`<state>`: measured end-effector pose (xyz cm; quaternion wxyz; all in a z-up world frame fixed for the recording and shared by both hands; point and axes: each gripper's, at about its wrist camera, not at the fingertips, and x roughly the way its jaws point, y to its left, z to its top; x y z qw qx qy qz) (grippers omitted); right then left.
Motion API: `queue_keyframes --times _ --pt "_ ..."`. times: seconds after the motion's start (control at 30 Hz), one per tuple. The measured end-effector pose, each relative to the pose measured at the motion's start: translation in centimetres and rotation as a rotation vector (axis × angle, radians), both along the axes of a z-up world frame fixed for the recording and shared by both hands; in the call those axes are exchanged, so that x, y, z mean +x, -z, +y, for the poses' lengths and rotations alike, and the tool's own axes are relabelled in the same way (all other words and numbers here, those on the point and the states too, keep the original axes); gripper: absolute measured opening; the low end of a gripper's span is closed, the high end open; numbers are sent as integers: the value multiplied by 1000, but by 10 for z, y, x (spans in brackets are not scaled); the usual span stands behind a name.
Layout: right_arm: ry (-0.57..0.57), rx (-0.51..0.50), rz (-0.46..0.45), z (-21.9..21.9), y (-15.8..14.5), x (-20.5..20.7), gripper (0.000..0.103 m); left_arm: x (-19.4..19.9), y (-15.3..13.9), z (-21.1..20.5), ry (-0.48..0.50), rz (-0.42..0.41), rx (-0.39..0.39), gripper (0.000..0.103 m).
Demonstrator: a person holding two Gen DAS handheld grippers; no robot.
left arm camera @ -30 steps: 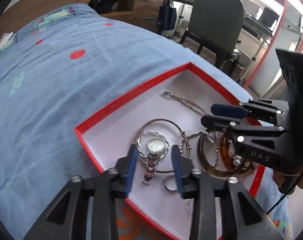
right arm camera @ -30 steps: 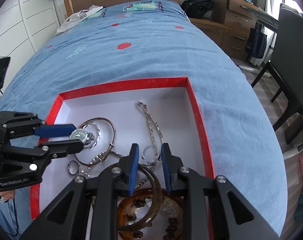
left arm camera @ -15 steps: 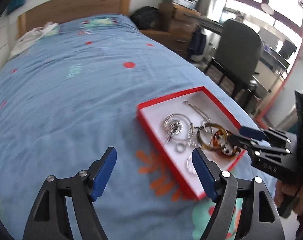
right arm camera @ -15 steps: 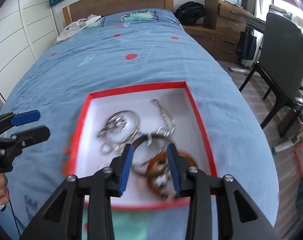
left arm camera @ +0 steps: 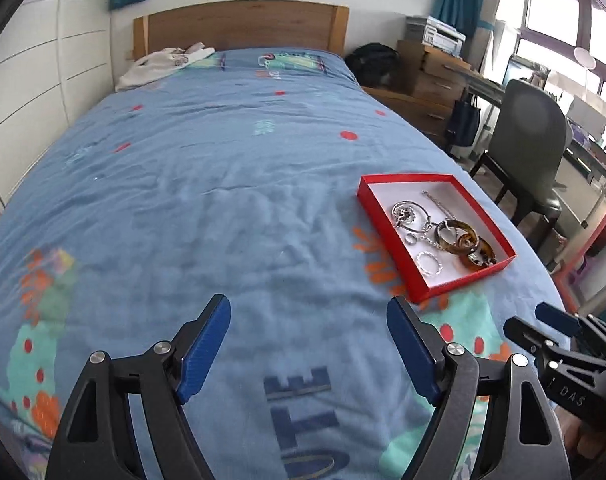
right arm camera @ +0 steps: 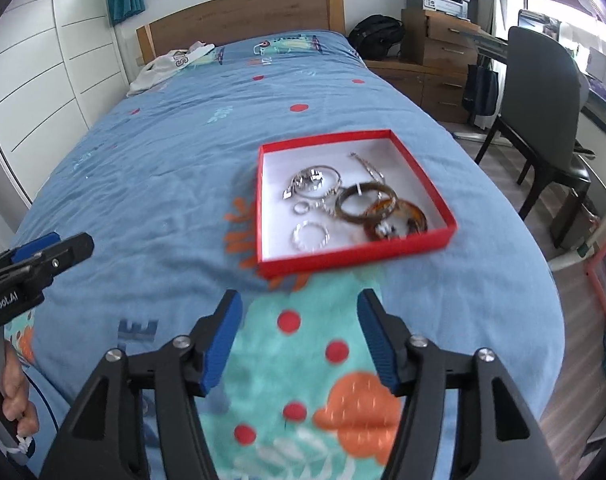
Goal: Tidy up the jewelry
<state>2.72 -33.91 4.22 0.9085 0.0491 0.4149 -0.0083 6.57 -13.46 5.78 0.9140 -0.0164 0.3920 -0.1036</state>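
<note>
A red box with a white floor [left arm camera: 387, 240] [right arm camera: 355, 254] lies on the blue bedspread, near the bed's right side. Inside it are a silver watch in a thin bangle [left arm camera: 405, 212] [right arm camera: 313, 178], brown bangles [left arm camera: 455, 236] [right arm camera: 363, 200], a chain [right arm camera: 367, 166], a small ring [right arm camera: 302, 209] and a beaded silver loop [left arm camera: 429, 264] [right arm camera: 311, 236]. My left gripper [left arm camera: 307, 308] hovers over bare bedspread, left of and nearer than the box, jaws opening with nothing between them. My right gripper [right arm camera: 299, 300] hangs just short of the box's near wall, jaws opening and empty.
A white garment [left arm camera: 163, 66] lies by the wooden headboard [left arm camera: 239, 28]. A dark chair [left arm camera: 531, 140] and wooden drawers [right arm camera: 439, 52] stand right of the bed, and white wardrobe doors [left arm camera: 35, 88] stand left. A hand [right arm camera: 17, 396] holds the left gripper's handle.
Both grippers drew back from inside the box and rose, so the box now looks smaller and farther. Both jaws spread much wider. The jewelry stayed in the box.
</note>
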Motion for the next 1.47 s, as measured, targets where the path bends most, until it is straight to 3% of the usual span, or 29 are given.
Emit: queue_keyframes --times 0.13,0.6,1.47 --pt "13 1 -1 0 2 -21 60 -28 -9 4 -13 -55 -20 98" --pt "44 7 -53 -14 -8 -52 60 -64 -14 -14 31 -77 6 102" --pt "87 11 -36 -37 3 -53 60 -61 1 -30 55 -16 3 102"
